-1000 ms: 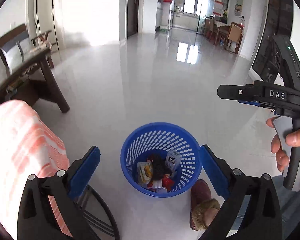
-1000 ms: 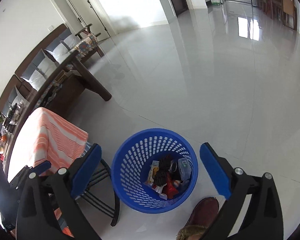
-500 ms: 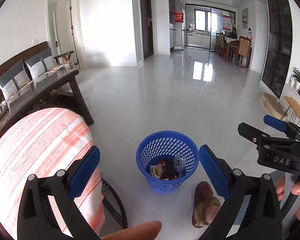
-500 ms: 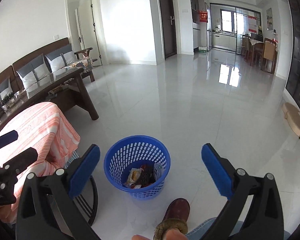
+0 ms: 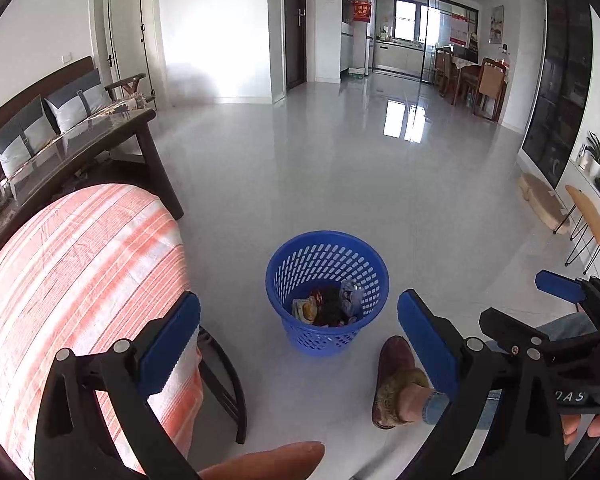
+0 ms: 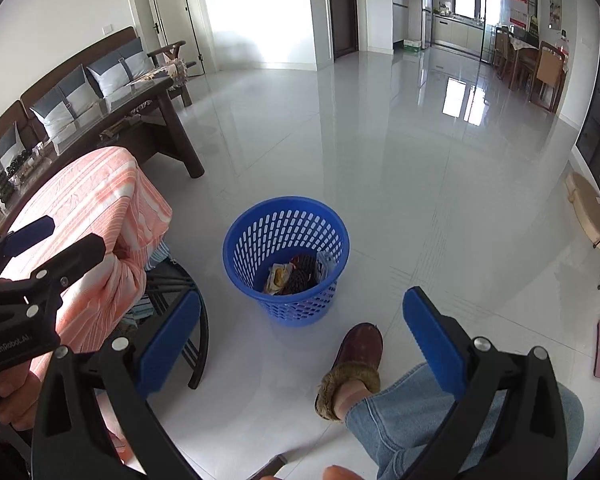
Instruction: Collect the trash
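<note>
A blue perforated trash basket [image 5: 327, 256] stands on the glossy floor and holds several wrappers and dark scraps of trash [image 5: 329, 305]. It also shows in the right wrist view [image 6: 286, 220], with the trash [image 6: 298, 274] at its bottom. My left gripper [image 5: 298, 340] is open and empty, raised well above and behind the basket. My right gripper [image 6: 302, 334] is open and empty, also high and back from the basket. Each gripper shows in the other's view: the right one [image 5: 540, 320] at the right edge, the left one [image 6: 48, 240] at the left edge.
A small table draped in an orange-striped cloth [image 5: 80, 280] stands left of the basket. The person's slippered foot [image 5: 392, 380] and jeans leg [image 6: 420, 412] are just in front of it. A dark wooden coffee table [image 6: 140, 108] and sofa lie at the left. Low side tables [image 5: 592, 220] stand at the right.
Both grippers have lifted and pulled back from just over the basket; it now looks smaller and farther. Both stay open and empty.
</note>
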### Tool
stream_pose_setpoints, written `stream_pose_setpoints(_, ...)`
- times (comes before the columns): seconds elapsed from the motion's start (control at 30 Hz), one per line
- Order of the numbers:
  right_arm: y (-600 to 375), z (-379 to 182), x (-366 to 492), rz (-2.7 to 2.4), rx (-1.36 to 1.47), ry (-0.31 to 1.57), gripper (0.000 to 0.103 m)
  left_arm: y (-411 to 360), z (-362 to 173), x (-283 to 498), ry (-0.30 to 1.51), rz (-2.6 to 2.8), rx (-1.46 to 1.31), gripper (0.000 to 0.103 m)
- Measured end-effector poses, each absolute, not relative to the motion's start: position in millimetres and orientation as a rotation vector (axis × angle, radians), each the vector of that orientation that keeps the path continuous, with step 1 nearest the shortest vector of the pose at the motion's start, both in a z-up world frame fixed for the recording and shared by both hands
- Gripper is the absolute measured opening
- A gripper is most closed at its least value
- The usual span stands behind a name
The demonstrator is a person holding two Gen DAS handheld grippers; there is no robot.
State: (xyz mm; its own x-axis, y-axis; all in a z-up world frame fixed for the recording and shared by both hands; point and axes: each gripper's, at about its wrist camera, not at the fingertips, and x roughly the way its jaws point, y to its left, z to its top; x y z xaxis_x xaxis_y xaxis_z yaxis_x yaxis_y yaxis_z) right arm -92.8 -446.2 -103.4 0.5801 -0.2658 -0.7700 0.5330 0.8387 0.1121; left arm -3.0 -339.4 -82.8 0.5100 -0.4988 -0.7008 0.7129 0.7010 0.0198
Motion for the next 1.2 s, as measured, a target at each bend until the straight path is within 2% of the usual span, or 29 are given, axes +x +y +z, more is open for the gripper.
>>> stream_pose_setpoints(1.2,-423.6,-96.3,-85.8,-0.466,0.312,0.859,0.098,-338.5,-91.7,7.2,0.8,-0.699,0.326,0.098)
